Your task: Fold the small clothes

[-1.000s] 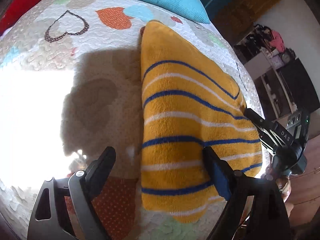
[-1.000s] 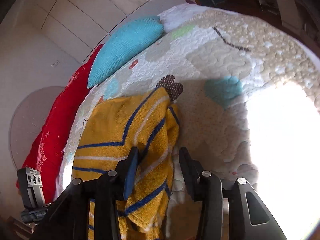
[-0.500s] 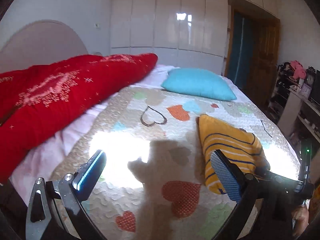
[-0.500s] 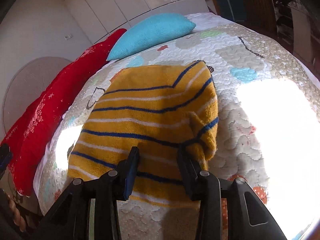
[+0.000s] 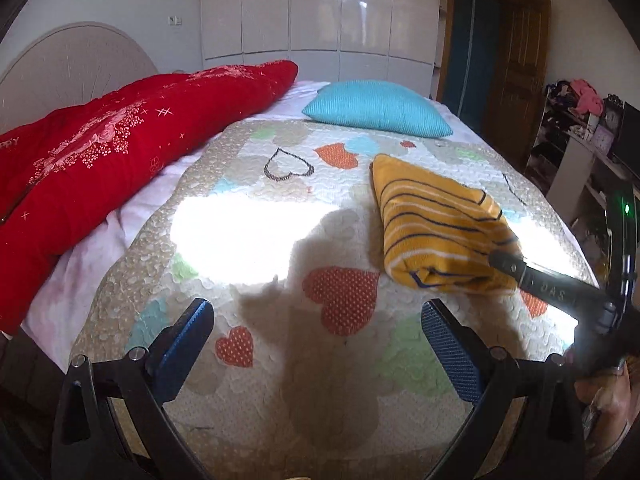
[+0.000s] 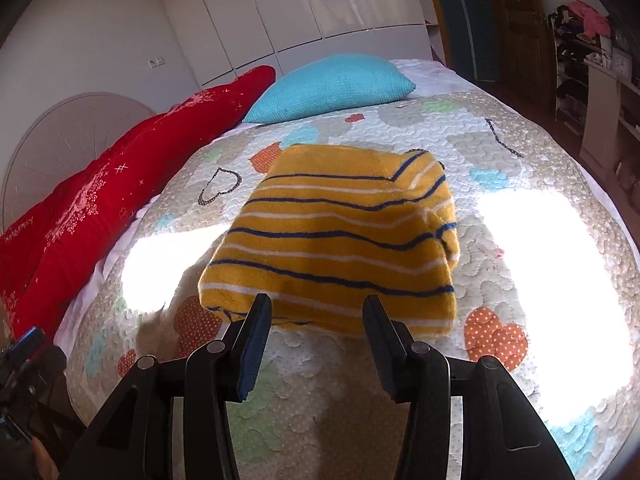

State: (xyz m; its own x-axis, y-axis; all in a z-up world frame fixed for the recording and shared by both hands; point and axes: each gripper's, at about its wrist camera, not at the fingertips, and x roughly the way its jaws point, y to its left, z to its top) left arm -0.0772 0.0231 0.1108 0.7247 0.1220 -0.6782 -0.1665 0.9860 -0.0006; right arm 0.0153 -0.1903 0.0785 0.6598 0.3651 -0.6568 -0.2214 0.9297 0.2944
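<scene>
Right wrist view: my right gripper [image 6: 316, 312] has its jaws opening, nothing between them, the folded yellow striped garment [image 6: 340, 236] just beyond the fingertips; my left gripper [image 5: 320, 320] gapes wide and empty, garment ahead-right of its fingers

A bed is shown, covered by a quilted bedspread [image 6: 520, 152] printed with coloured hearts and crossed by bright patches of sunlight. A folded yellow garment with blue and white stripes [image 6: 340, 236] is laid flat on the bedspread. A turquoise pillow [image 5: 376, 108] and a red embroidered quilt [image 5: 120, 152] are placed along its far and left edges.
</scene>
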